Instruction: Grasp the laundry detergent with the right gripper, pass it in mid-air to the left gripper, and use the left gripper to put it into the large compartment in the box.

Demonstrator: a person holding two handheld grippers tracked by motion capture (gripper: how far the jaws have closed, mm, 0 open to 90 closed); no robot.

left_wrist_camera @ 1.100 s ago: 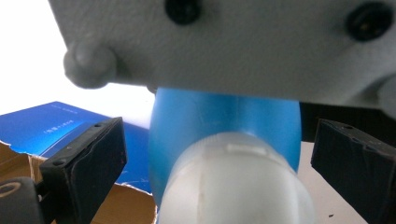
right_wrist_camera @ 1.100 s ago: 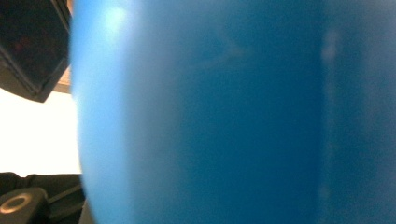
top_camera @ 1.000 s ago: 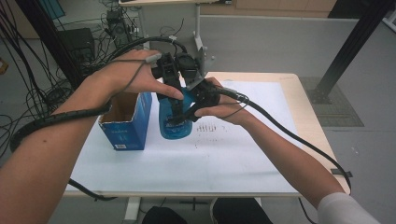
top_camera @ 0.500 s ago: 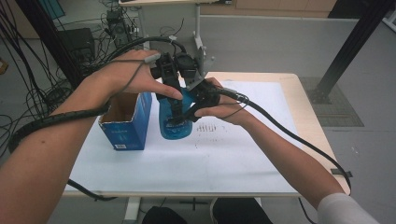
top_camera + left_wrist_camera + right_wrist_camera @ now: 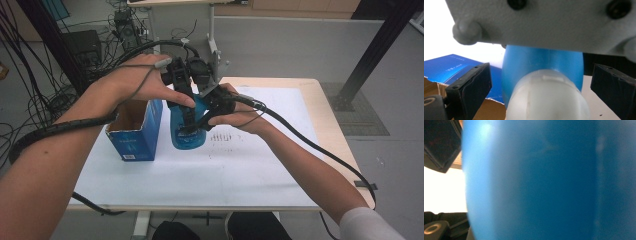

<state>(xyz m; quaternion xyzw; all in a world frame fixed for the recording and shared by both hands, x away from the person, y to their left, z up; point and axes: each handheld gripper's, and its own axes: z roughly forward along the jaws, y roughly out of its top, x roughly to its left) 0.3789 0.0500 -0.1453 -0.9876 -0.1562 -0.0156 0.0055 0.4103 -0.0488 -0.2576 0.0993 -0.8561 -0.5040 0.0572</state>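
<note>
Nothing has moved since earlier: both tongs hold their place. Right tongs (image 5: 200, 119) clamp the blue bottle (image 5: 186, 131) upright on the counter (image 5: 260, 165) beside the blue box (image 5: 135, 137); left tongs (image 5: 541, 82) stand open around its white cap (image 5: 547, 97).

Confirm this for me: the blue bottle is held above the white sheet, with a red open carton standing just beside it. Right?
Not quite: the open carton is blue, not red, as the high view shows. The rest holds: the blue bottle is held above the white sheet, with the carton standing just beside it.
</note>
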